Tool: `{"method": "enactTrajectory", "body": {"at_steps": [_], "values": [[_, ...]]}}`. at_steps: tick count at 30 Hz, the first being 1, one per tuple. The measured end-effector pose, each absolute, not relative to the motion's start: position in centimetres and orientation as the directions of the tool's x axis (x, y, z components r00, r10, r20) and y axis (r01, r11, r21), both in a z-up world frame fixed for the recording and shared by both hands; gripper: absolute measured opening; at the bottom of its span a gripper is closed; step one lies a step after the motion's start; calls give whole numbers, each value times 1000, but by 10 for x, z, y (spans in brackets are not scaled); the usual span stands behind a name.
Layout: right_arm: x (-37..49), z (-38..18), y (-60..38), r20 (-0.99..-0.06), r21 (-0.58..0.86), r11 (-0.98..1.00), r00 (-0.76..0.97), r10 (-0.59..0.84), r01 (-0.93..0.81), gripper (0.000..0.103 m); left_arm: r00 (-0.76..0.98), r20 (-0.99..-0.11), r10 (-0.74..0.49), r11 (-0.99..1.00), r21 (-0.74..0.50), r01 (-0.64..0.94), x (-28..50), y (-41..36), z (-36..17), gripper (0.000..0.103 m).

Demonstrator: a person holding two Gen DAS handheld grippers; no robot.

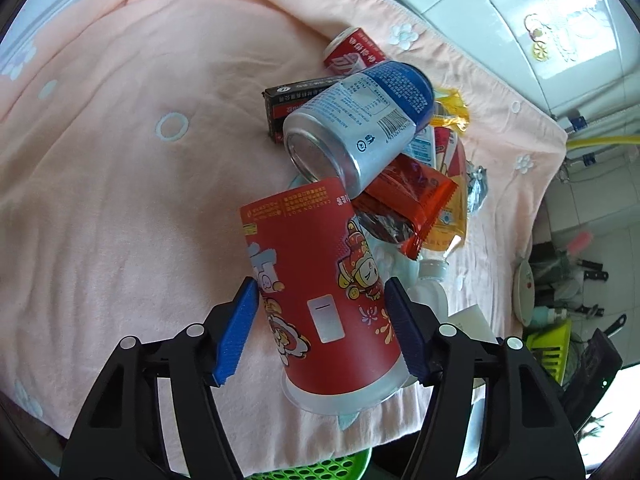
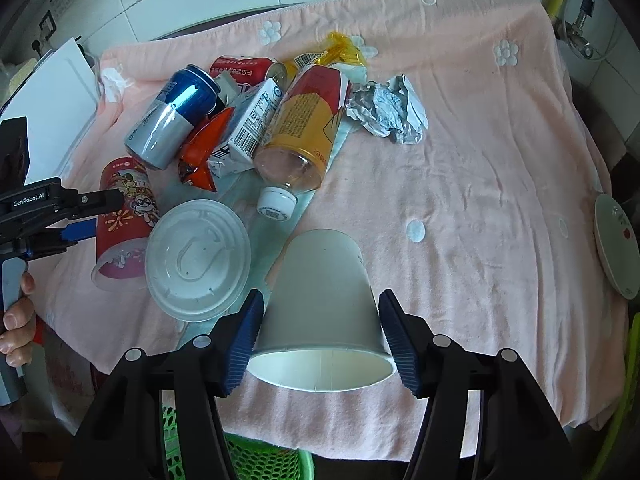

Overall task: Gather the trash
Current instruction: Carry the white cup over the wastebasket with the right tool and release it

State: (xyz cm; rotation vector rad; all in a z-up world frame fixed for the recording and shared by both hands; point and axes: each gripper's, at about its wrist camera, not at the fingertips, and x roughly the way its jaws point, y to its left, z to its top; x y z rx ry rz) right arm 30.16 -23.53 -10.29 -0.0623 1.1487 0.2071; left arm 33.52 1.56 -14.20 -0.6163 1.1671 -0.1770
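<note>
On the pink towel [image 2: 460,184], trash lies heaped toward its far left part: a silver-and-blue can [image 2: 172,118], an orange wrapper [image 2: 202,148], a clear bottle [image 2: 304,128], crumpled foil [image 2: 386,108] and a plastic lid [image 2: 198,258]. Left gripper [image 1: 322,322] has its blue pads against both sides of the red paper cup [image 1: 320,280], which lies tilted at the heap's near edge. Right gripper [image 2: 320,336] pinches the white paper cup [image 2: 322,300], mouth toward the camera, near the towel's front edge. A green basket [image 2: 248,456] sits below that edge.
</note>
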Motion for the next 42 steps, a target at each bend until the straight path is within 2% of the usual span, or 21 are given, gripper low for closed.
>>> {"method": "enactTrajectory", "body": {"at_steps": [10, 25, 32, 42], "values": [[294, -108, -235, -916, 67, 977, 376, 142, -204, 58, 425, -804, -415, 863, -496, -97, 323, 14, -130, 59], [299, -120, -231, -931, 67, 975, 340, 137, -210, 58, 370, -819, -440, 871, -488, -45, 342, -12, -144, 62], [298, -127, -229, -938, 66, 974, 319, 134, -215, 58, 309, -844, -437, 889, -459, 4, 352, -27, -151, 70], [299, -134, -229, -946, 57, 977, 303, 118, -204, 58, 183, -888, -421, 904, -428, 6, 368, -36, -174, 74]]}}
